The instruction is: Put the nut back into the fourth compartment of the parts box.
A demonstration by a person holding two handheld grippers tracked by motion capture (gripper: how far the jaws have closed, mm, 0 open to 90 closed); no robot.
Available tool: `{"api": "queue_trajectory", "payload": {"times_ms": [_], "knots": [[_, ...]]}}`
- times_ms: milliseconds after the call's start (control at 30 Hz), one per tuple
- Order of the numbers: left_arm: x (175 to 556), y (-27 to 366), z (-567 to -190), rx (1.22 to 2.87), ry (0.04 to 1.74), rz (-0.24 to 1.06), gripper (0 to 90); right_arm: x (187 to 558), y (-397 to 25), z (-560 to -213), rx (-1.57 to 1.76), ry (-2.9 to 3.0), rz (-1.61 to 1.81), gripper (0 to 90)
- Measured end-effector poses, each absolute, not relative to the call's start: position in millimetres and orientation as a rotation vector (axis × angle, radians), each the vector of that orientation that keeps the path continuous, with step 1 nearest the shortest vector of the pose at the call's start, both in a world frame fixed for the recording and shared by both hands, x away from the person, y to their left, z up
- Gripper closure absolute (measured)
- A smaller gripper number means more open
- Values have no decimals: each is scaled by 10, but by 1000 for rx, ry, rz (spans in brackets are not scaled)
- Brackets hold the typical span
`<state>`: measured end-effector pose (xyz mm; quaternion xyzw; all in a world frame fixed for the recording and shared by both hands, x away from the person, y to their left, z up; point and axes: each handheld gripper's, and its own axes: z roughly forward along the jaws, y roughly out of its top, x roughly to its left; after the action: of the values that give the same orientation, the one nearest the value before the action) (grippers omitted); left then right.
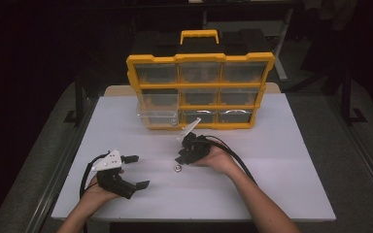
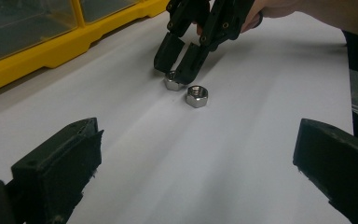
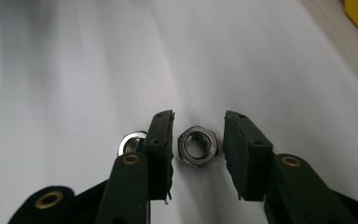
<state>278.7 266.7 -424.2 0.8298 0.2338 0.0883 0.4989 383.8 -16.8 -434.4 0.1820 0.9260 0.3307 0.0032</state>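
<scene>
Two steel hex nuts lie side by side on the white table (image 1: pixel 272 160). One nut (image 3: pixel 197 145) sits flat between the jaws of my right gripper (image 3: pixel 199 119), which is open with a thin gap on each side of it. The other nut (image 3: pixel 130 142) rests just outside that gripper's left jaw. In the left gripper view the right gripper (image 2: pixel 175 70) points down over the farther nut (image 2: pixel 172 81), and the nearer nut (image 2: pixel 196 95) lies free. My left gripper (image 1: pixel 138 171) is wide open and holds nothing, at the table's front left.
A yellow parts organizer (image 1: pixel 200 90) with clear drawers and a carry handle stands at the back middle. Its lower-left clear drawer (image 1: pixel 158 117) sticks out a little toward me. Black cables (image 1: pixel 233 153) trail from the right gripper.
</scene>
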Motion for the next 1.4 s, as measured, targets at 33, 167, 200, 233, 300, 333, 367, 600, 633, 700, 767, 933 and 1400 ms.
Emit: {"api": "queue_trajectory", "payload": {"times_ms": [33, 167, 200, 233, 300, 333, 367, 600, 633, 700, 767, 933, 1400], "knots": [[2787, 2667, -4242, 2007, 566, 214, 11, 3838, -166, -4350, 559, 2894, 1028, 633], [2789, 2668, -4246, 2008, 565, 214, 11, 3820, -137, -4393, 534, 2895, 1009, 653], [2790, 2667, -4247, 2009, 565, 213, 11, 3814, -136, -4394, 536, 2887, 1008, 667], [2791, 2666, -4249, 2009, 564, 215, 11, 3810, -136, -4393, 535, 2882, 1006, 669], [2788, 2664, -4248, 2010, 565, 214, 11, 3801, -135, -4396, 529, 2873, 1002, 678], [2788, 2664, -4248, 2010, 565, 214, 11, 3801, -135, -4396, 529, 2873, 1002, 678], [2787, 2664, -4248, 2010, 565, 214, 11, 3797, -136, -4396, 528, 2871, 1002, 682], [2787, 2671, -4244, 2012, 563, 214, 11, 3790, -139, -4382, 539, 2867, 1000, 688], [2787, 2672, -4243, 2012, 563, 214, 11, 3789, -143, -4375, 546, 2871, 1010, 688], [2788, 2673, -4242, 2011, 561, 217, 11, 3788, -150, -4362, 546, 2870, 1011, 688], [2787, 2672, -4241, 2010, 560, 219, 11, 3789, -169, -4329, 553, 2867, 1015, 688], [2787, 2671, -4241, 2011, 556, 221, 11, 3803, -227, -4262, 572, 2865, 1042, 688], [2785, 2673, -4236, 2008, 554, 224, 11, 3795, -402, -4006, 673, 2817, 1069, 688]]}}
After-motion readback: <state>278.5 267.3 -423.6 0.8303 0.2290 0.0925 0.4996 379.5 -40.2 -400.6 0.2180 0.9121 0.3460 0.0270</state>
